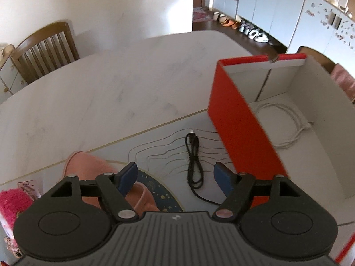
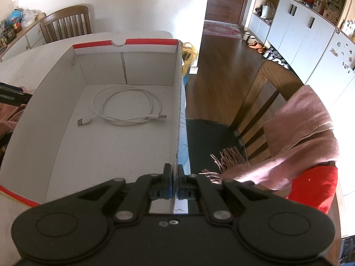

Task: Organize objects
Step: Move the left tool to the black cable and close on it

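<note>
Left wrist view: the left gripper [image 1: 175, 175] hangs above the table [image 1: 99, 93] with its jaws spread wide and nothing between them. A black cable [image 1: 194, 166], loosely folded, lies on a pale mat with wavy line print [image 1: 155, 137], directly ahead of the jaws and just beside the red outer wall of the box [image 1: 241, 128]. A pink slipper [image 1: 93, 168] lies under the left finger; a bright pink fluffy item [image 1: 11, 201] with a small printed tag, too blurred to read, sits at the left edge.

Right wrist view: the right gripper [image 2: 174, 184] has its jaws closed on the box's near right wall [image 2: 178, 110]. A coiled white cable [image 2: 126, 108] rests on the box floor toward the far end. A pink fringed scarf [image 2: 295, 133] drapes over a wooden chair [image 2: 266, 88] to the right. No brand or legible writing can be made out on the box.
</note>
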